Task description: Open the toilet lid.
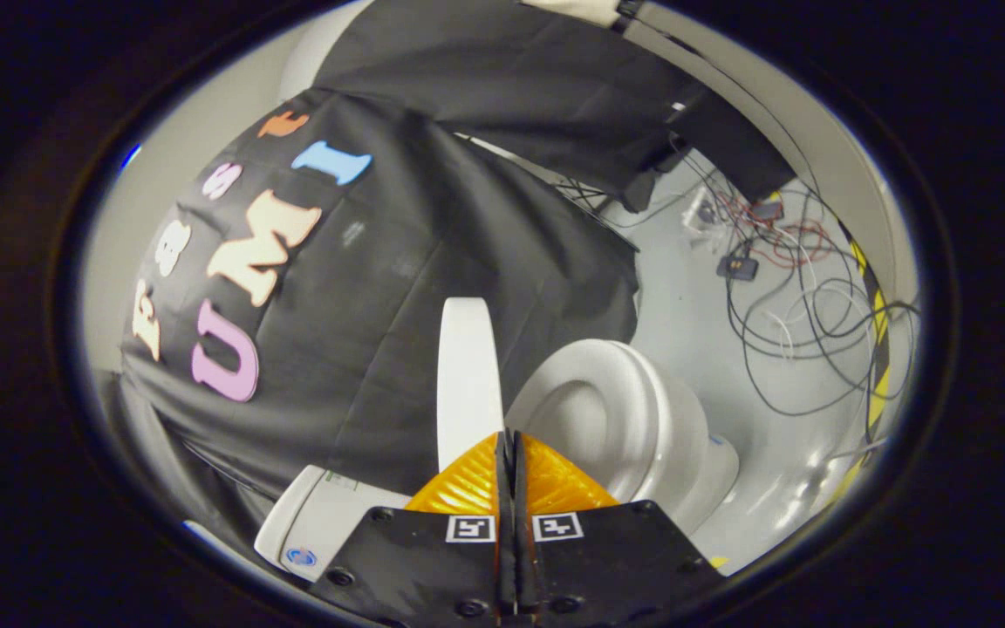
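The white toilet lid [468, 375] stands raised, seen edge-on just beyond my fingertips and slightly to one side of them. Beside it the white seat and bowl [607, 419] lie uncovered, with the bowl's hollow in view. The white tank [319, 523] sits by the base of the lid, next to my fingers. My gripper [509, 433] is shut, its two fingers pressed together with nothing between them. The tips sit right at the lid's lower end; I cannot tell if they touch it.
The booth's black cloth wall [433, 262] hangs behind the lid. Beyond the bowl, loose cables [799, 288] and a small black box [736, 266] lie on the grey floor [686, 314]. A yellow-and-black striped strip [878, 349] runs along the floor's far edge.
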{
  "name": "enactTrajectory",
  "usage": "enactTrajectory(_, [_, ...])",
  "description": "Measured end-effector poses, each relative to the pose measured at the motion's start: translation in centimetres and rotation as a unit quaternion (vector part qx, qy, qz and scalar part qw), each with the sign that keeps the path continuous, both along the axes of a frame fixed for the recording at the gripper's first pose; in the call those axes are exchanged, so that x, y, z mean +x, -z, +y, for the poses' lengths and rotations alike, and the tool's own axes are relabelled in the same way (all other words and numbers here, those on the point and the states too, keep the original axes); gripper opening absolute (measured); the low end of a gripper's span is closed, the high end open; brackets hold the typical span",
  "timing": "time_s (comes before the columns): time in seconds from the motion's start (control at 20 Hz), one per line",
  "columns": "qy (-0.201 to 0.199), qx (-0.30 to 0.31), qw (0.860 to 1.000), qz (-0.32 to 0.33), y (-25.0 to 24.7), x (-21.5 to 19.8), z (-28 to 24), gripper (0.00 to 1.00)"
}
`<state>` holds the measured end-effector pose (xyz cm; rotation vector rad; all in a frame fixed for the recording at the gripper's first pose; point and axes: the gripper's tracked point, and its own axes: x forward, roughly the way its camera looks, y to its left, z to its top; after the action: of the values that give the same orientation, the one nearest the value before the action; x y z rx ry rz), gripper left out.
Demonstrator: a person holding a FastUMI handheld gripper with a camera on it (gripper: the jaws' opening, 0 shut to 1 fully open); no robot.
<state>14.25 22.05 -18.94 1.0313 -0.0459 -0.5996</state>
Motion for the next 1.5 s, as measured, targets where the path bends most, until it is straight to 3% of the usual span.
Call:
enactTrajectory(0.25, [-0.060, -0.080, 0.995, 0.012, -4.5, 1.6, 2.4, 0.01])
enactTrajectory(0.6, [-0.101, -0.150, 0.981, 0.077, -7.5, 2.8, 4.5, 0.02])
enactTrajectory(0.9, [-0.095, -0.197, 0.962, 0.161, -10.4, 4.2, 7.7, 0.02])
enactTrajectory(1.1, [-0.118, -0.243, 0.940, 0.210, -12.9, 6.1, 11.3, 0.02])
enactTrajectory(1.3, [-0.160, -0.304, 0.907, 0.245, -15.0, 8.5, 17.1, 0.02])
enactTrajectory(1.5, [-0.199, -0.354, 0.883, 0.236, -15.9, 11.3, 21.9, 0.07])
